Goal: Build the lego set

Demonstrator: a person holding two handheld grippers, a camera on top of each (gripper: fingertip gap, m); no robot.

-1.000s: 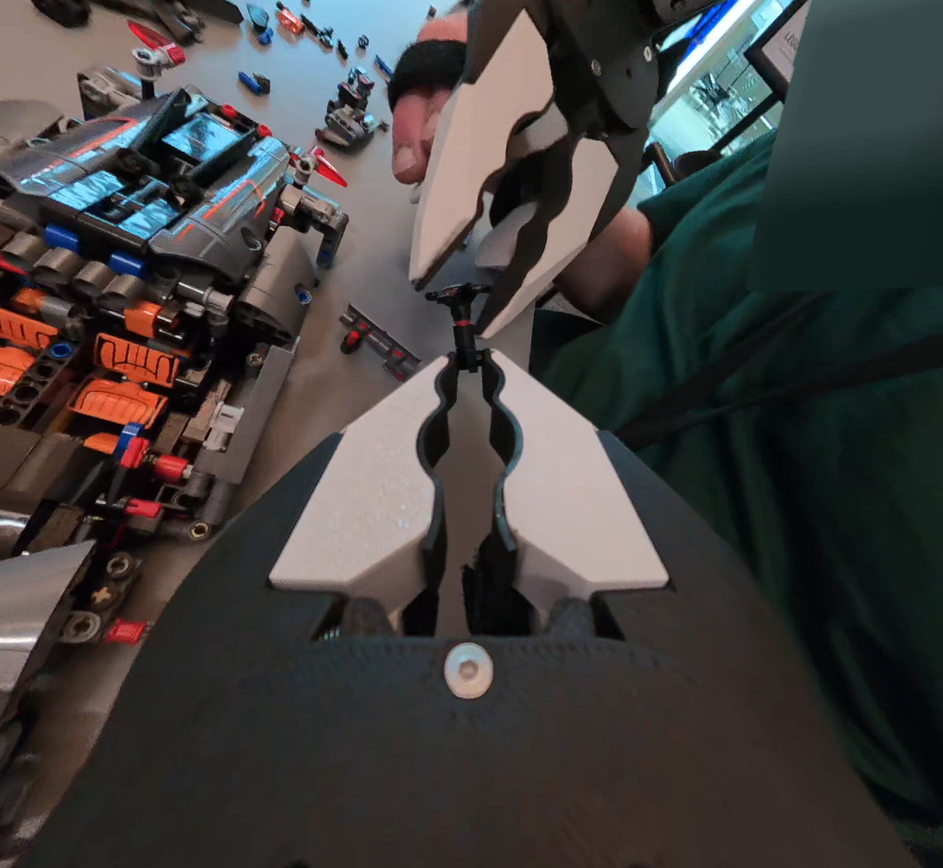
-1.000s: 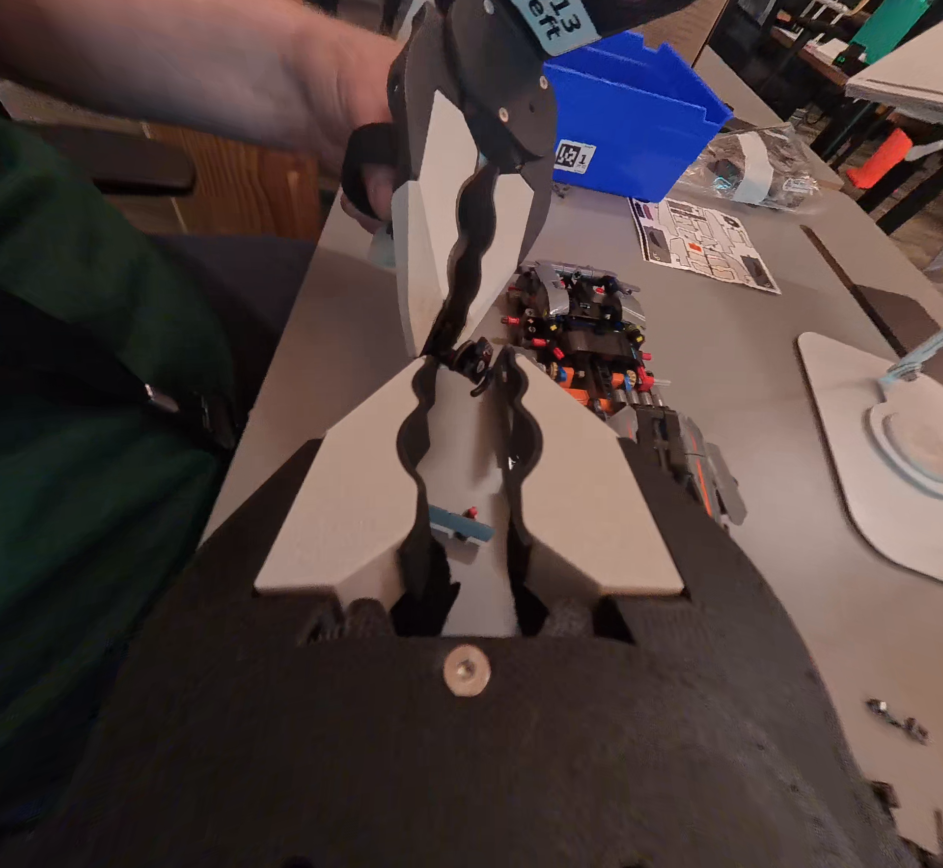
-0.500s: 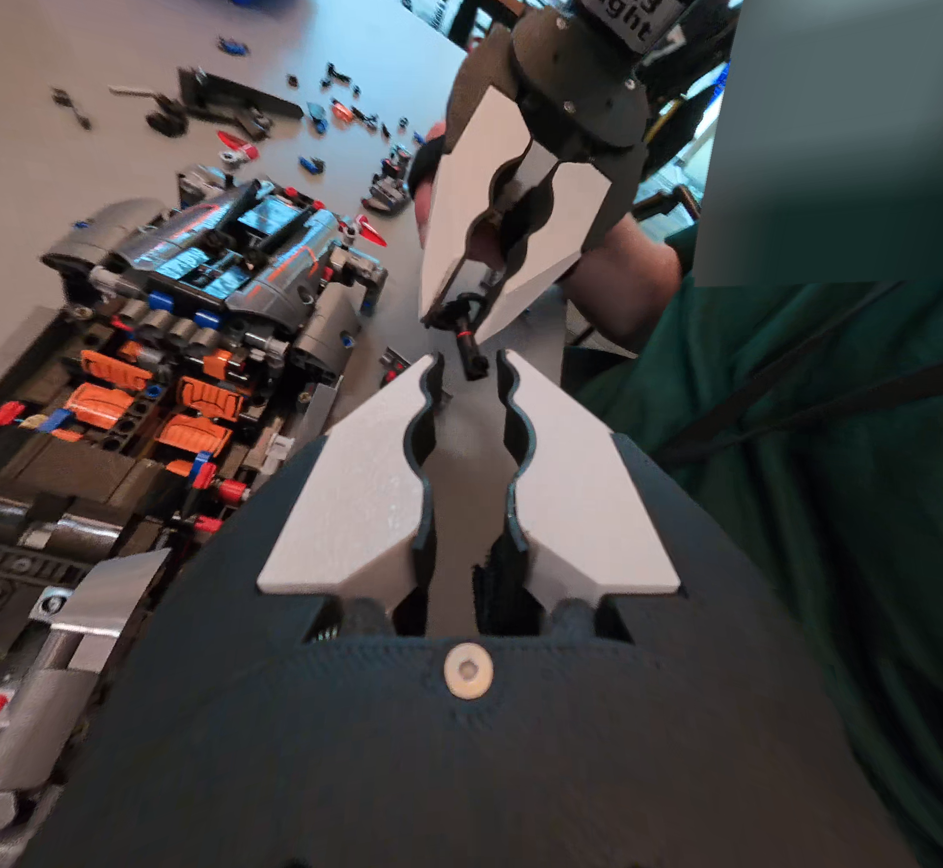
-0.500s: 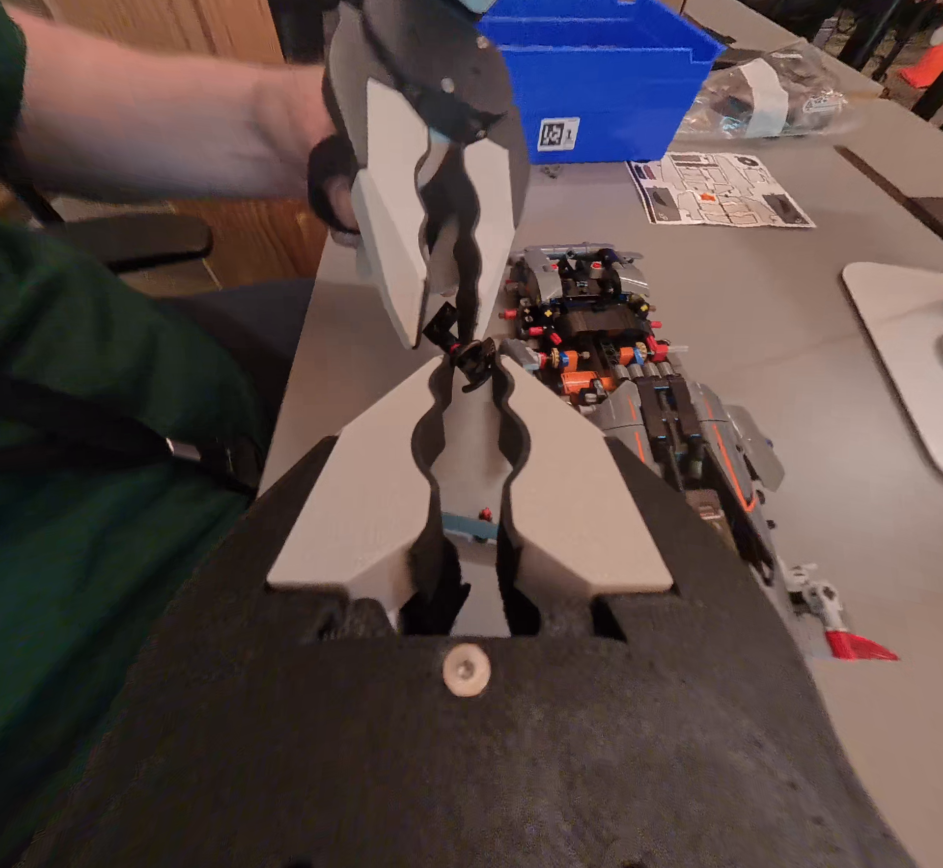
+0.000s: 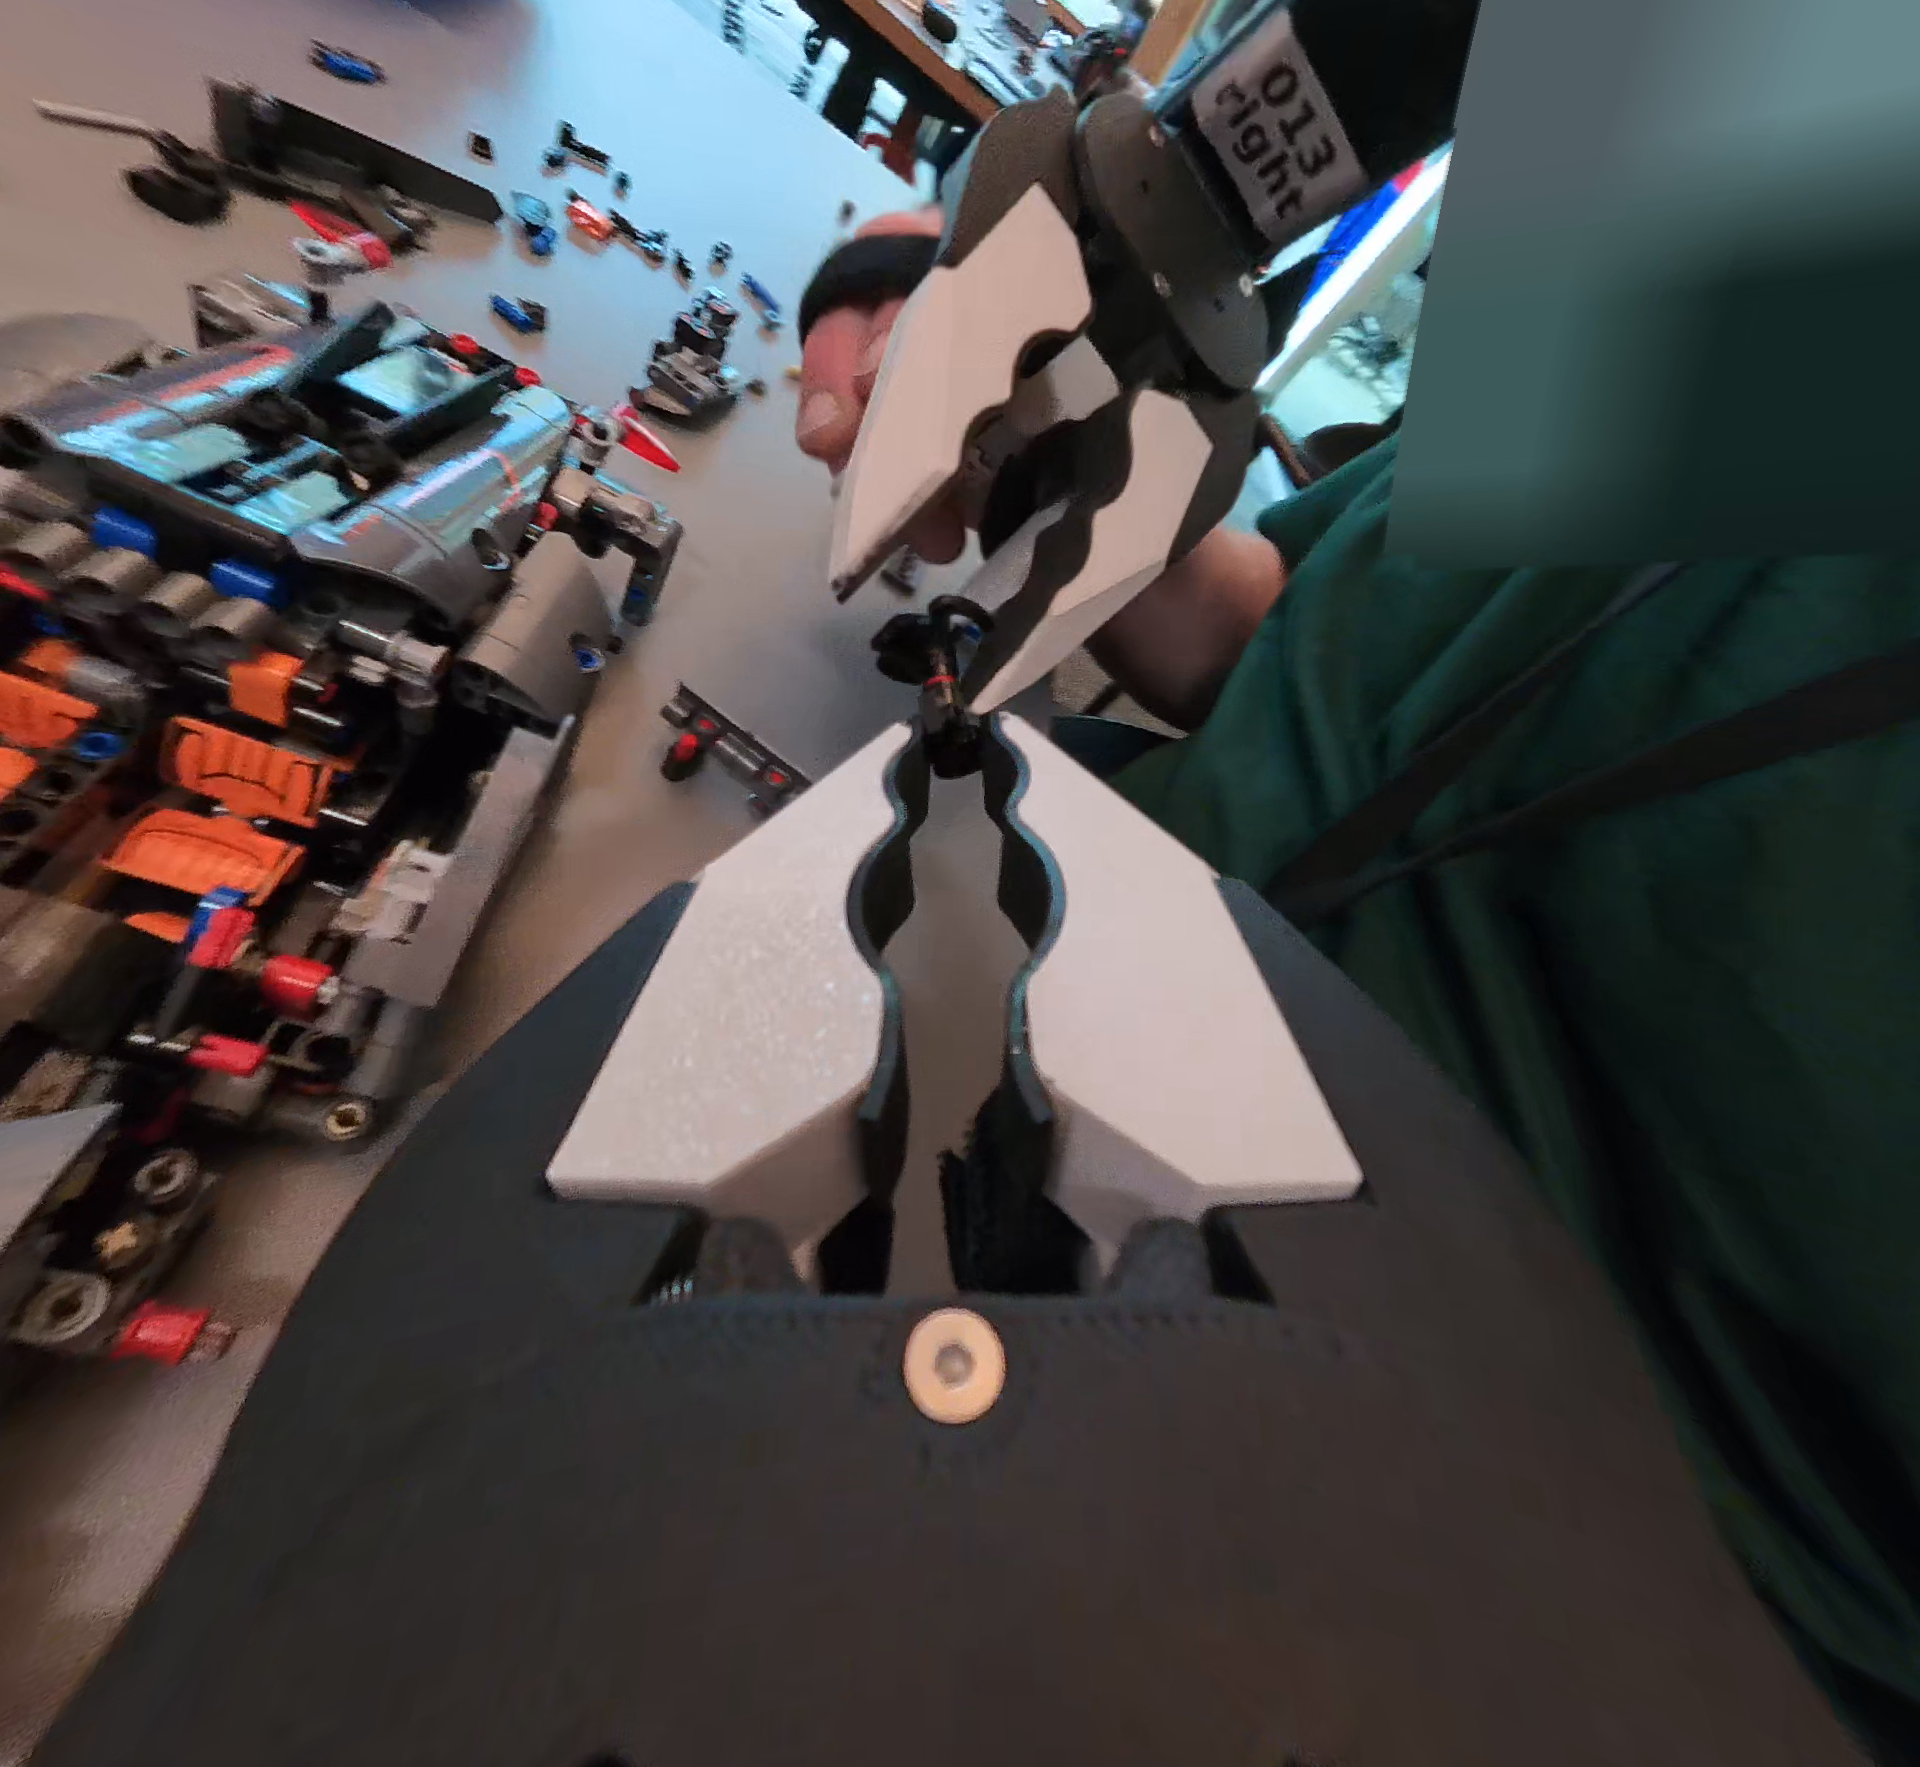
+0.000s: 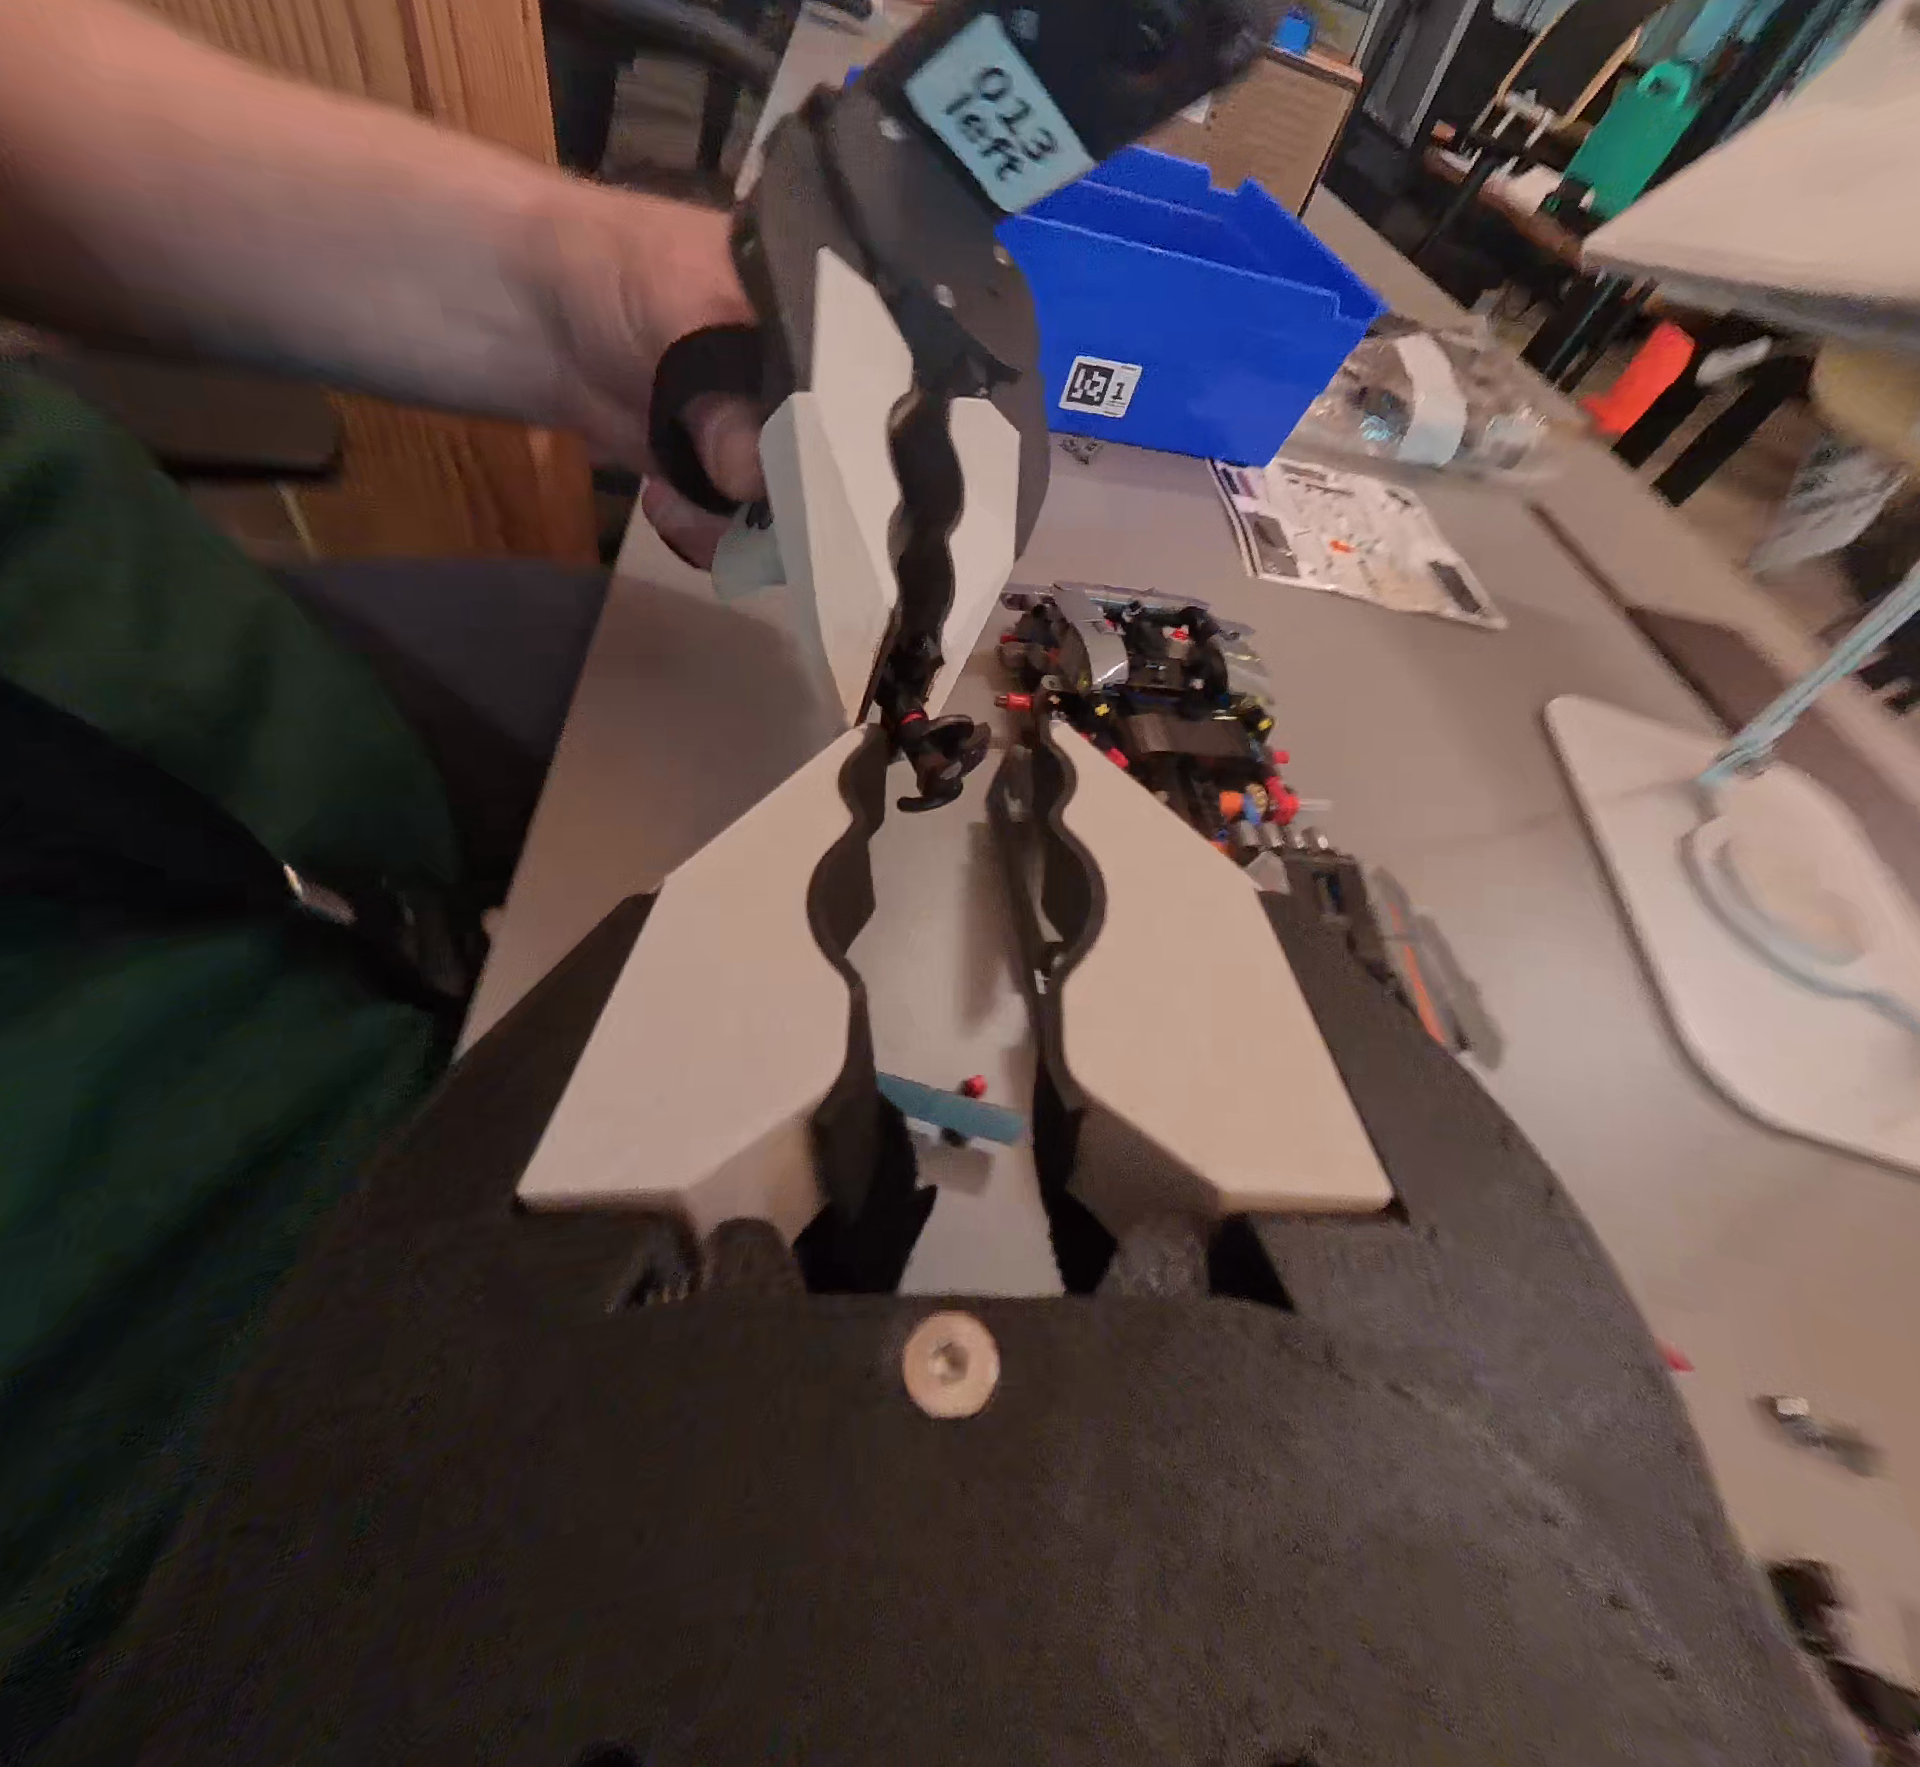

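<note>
left gripper (image 5: 951,730) pinches a small black lego piece (image 5: 940,668) at its tips; right gripper (image 6: 940,756), jaws parted, flanks the piece above the grey table (image 6: 1455,782), beside the partly built car (image 5: 260,574).

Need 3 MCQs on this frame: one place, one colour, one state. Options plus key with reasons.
1. Where is the blue bin?
A. On the floor
B. On the table, beyond the car model
C. On the person's lap

2. What colour is the band on the small black part?
A. Red
B. Yellow
C. Green

3. What state is the left gripper in?
A. Open and empty
B. Lying on the table
C. Shut on the small black part

Key:
1 B: the right wrist view shows the bin standing on the tabletop behind the model.
2 A: a thin red ring shows on its shaft.
3 C: its fingertips pinch the part's lower end, held up in the air.
</note>
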